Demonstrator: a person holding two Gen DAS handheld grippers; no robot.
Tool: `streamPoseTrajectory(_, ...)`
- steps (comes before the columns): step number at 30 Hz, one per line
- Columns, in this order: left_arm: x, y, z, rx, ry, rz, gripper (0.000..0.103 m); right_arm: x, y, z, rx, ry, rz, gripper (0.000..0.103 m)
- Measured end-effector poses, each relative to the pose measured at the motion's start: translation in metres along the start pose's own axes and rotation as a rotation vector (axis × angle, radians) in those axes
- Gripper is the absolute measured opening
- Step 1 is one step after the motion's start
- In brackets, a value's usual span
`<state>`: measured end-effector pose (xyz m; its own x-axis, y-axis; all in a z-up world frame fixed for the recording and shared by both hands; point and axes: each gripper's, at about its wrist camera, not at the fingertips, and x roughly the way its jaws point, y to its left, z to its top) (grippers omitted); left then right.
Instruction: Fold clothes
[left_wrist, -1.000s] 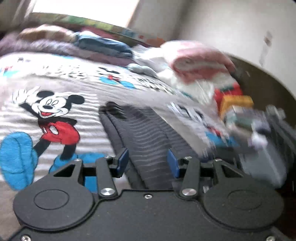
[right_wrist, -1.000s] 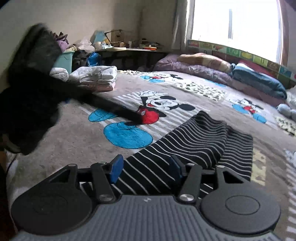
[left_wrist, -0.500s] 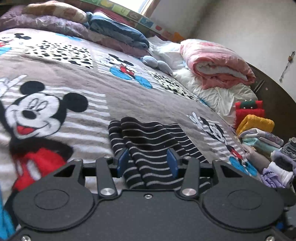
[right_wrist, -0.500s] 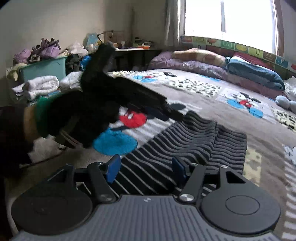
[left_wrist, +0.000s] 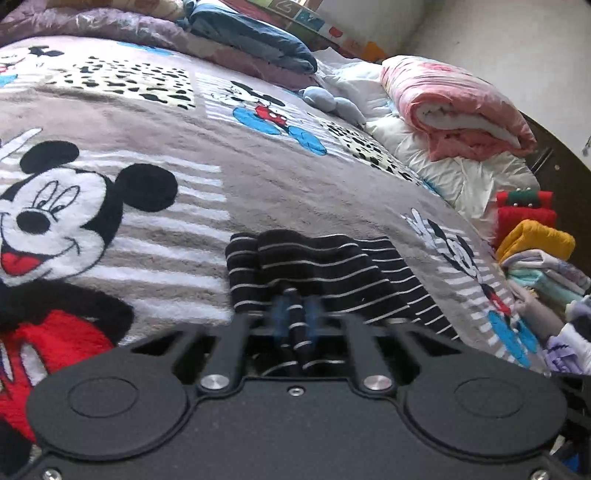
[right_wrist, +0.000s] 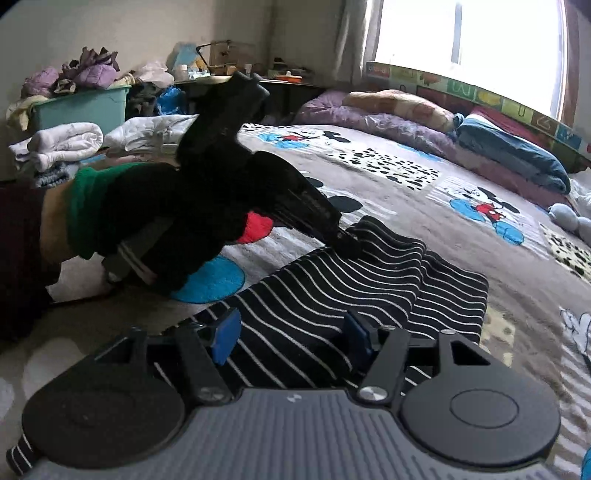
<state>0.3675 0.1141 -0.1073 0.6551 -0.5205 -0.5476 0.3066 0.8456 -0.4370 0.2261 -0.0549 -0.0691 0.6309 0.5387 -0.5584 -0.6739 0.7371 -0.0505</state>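
A black garment with thin white stripes (left_wrist: 332, 273) lies partly folded on the cartoon-mouse blanket (left_wrist: 258, 177). My left gripper (left_wrist: 297, 319) is shut on a bunched edge of it, the blue pads pinching the cloth. In the right wrist view the same striped garment (right_wrist: 351, 280) spreads ahead, and the left gripper (right_wrist: 349, 243), held by a black-gloved hand (right_wrist: 162, 218), grips its far left edge. My right gripper (right_wrist: 290, 334) stands open low over the garment's near edge, cloth between the blue pads but not pinched.
Folded clothes are stacked at the bed's right edge (left_wrist: 535, 254). A rolled pink quilt (left_wrist: 454, 107) and pillows (left_wrist: 251, 37) lie at the head. White folded laundry (right_wrist: 59, 142) and a teal bin (right_wrist: 81, 107) stand to the left.
My left gripper came down onto the striped garment and closed on its edge; it was open half a second ago. The right gripper stayed open and nearly still.
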Motion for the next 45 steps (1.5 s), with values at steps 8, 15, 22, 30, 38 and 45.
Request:
streamPoseTrajectory(8,-0.018,0.002,0.007,0.004,-0.080,0.033,0.002,0.009,0.000,-0.002,0.012,0.068,0.025,0.065)
streamPoseTrajectory(15,-0.010,0.003,0.002,0.038,-0.045,0.060,0.002,-0.001,0.004,0.006,-0.018,0.101,0.031,0.066)
streamPoseTrajectory(22,-0.028,-0.025,0.012,0.202,-0.130,0.074,0.002,0.003,-0.003,0.016,-0.072,0.102,0.021,0.065)
streamPoseTrajectory(30,0.024,-0.022,0.010,0.318,-0.030,0.140,0.019,0.030,-0.023,-0.008,0.022,0.134,0.064,0.065)
streamPoseTrajectory(38,0.029,-0.028,0.008,0.371,-0.006,0.204,0.021,0.016,-0.019,-0.007,0.017,0.111,0.039,0.065)
streamPoseTrajectory(45,-0.042,-0.076,-0.003,0.411,-0.111,0.172,0.025,-0.057,-0.017,-0.021,0.091,0.038,-0.033,0.064)
